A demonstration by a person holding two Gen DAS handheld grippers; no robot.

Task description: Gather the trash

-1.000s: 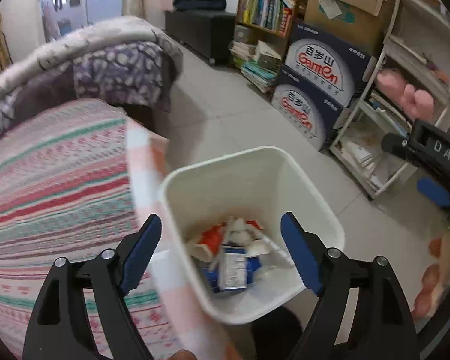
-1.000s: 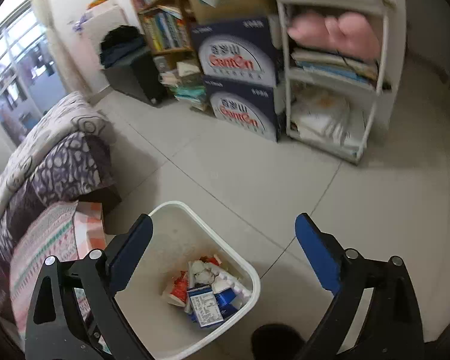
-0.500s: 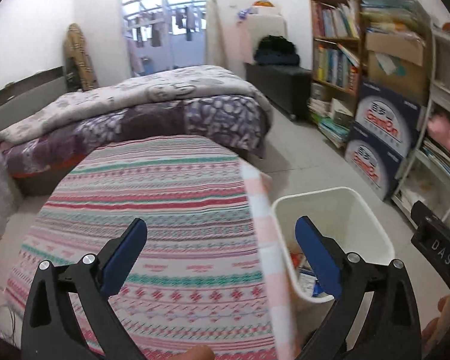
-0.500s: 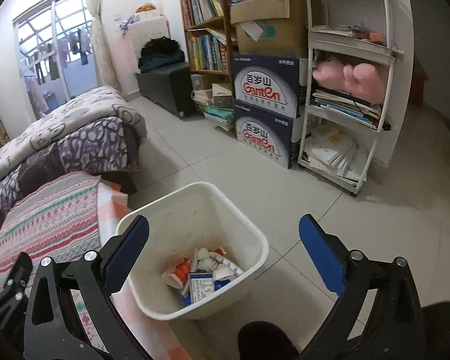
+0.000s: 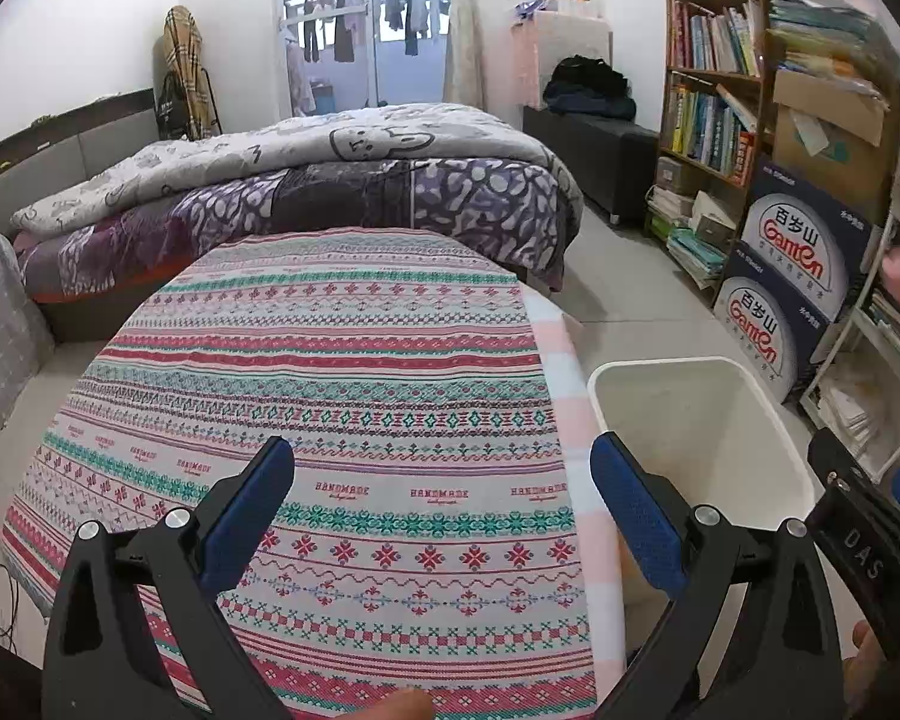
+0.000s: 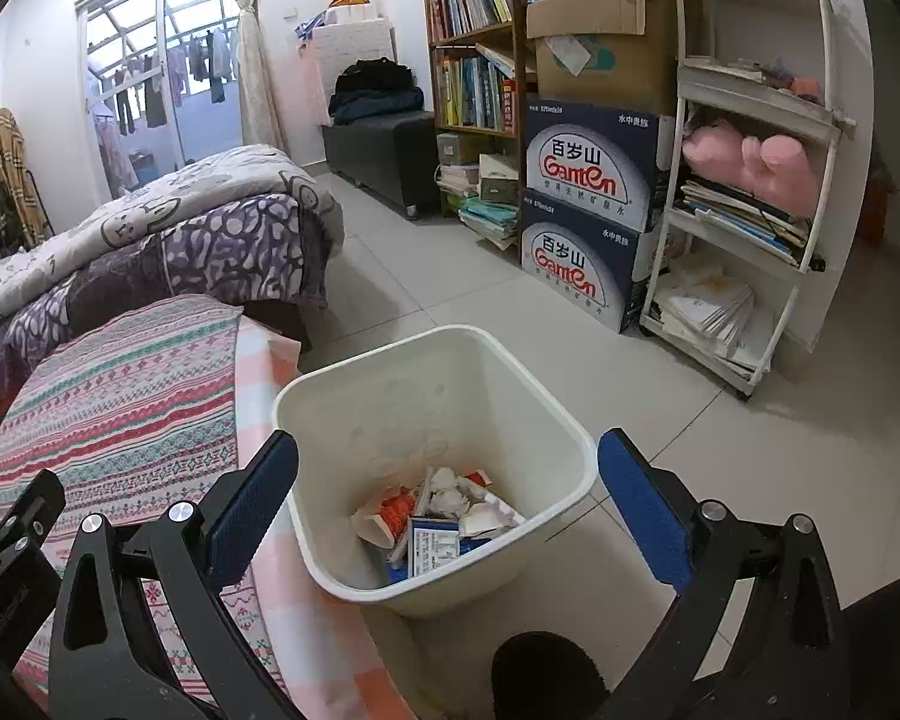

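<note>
Trash lies heaped in the bottom of the white bin, which stands on the tiled floor pressed close against the right-hand edge of the striped cloth covering the table. The relation that matters for the next move is plain: from the right gripper the bin sits directly ahead and below, its opening framed between the two blue pads, while from the left gripper the same bin lies off to the right, beyond the right finger, and only its rim and pale inner wall show. The right hand is therefore the nearer one to the bin. Both pairs of tongs stand wide apart and grip nothing; the left jaws have just been opening further, with only bare cloth seen between them. That cloth shows no scrap, wrapper or box anywhere on its visible surface, so I judge the table's share of the work done, or nearly so. The bin has a roughly square mouth, so no long axis governs an approach; the pieces inside, a red and white carton, a blue box and crumpled white tissue, lie jumbled with no common direction. Anything further to be gathered would have to come from outside these two views.
</note>
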